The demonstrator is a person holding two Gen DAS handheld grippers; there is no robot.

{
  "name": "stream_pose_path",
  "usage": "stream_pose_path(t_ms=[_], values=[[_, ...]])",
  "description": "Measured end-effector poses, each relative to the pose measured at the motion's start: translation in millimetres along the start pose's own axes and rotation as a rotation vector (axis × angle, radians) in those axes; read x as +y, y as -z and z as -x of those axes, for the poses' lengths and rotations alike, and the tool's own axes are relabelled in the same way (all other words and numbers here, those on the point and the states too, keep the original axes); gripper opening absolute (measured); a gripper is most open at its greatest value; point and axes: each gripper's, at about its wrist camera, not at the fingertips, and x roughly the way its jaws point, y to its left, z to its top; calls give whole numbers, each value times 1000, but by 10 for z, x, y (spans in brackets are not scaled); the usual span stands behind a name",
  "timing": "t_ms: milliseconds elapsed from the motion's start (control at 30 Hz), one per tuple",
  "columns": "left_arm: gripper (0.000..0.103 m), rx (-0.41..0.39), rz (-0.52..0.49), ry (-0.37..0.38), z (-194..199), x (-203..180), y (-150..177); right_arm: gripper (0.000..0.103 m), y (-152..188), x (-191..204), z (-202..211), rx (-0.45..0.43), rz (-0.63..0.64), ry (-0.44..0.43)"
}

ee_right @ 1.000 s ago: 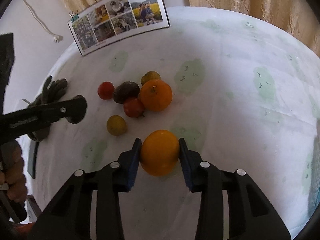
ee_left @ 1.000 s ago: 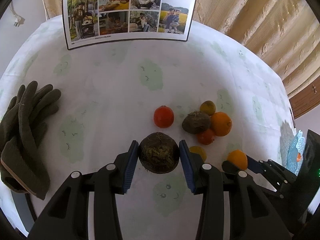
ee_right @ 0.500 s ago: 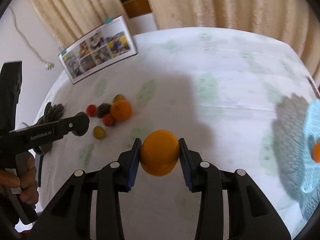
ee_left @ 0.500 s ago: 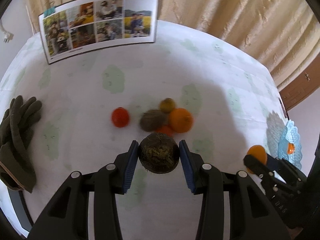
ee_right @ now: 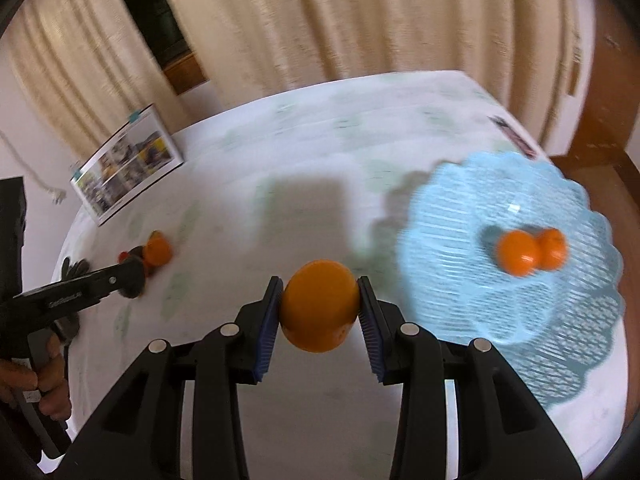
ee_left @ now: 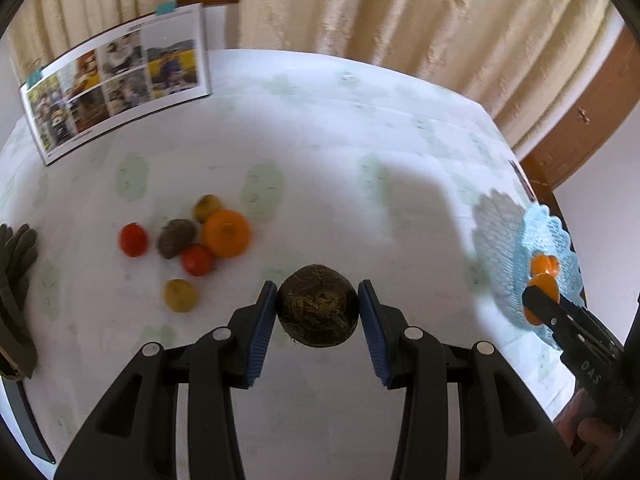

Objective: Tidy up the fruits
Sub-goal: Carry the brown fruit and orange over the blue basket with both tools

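Both fruits carried toward the basket

You clench the right gripper (ee_right: pixel 319 310) on an orange (ee_right: pixel 319 305), the left gripper (ee_left: pixel 317 307) on a dark brown fruit (ee_left: pixel 317 305), both lifted clear for the blue basket (ee_right: pixel 460 216).

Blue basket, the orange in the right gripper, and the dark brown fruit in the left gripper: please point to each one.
Blue basket (ee_right: pixel 460 216), right wrist view, on its bare lattice wall.
Orange (ee_right: pixel 318 306), right wrist view, on its middle.
Dark brown fruit (ee_left: pixel 317 311), left wrist view, on its rough front.
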Motion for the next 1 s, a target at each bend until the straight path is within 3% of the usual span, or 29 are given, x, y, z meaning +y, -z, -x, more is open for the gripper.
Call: stream_pose_path(t_ms=[367, 700, 833, 1000], values=[[42, 1, -90, 48, -46, -688, 71, 39, 173, -752, 224, -6, -103, 117], [42, 2, -139, 76, -83, -1184, 152, 39, 293, -1149, 315, 6, -147, 154], [42, 6, -154, 88, -102, -1344, 176, 51, 304, -1235, 418, -24, -153, 159], [42, 8, -178, 112, -146, -1572, 195, 51, 304, -1313, 514, -46, -147, 162]])
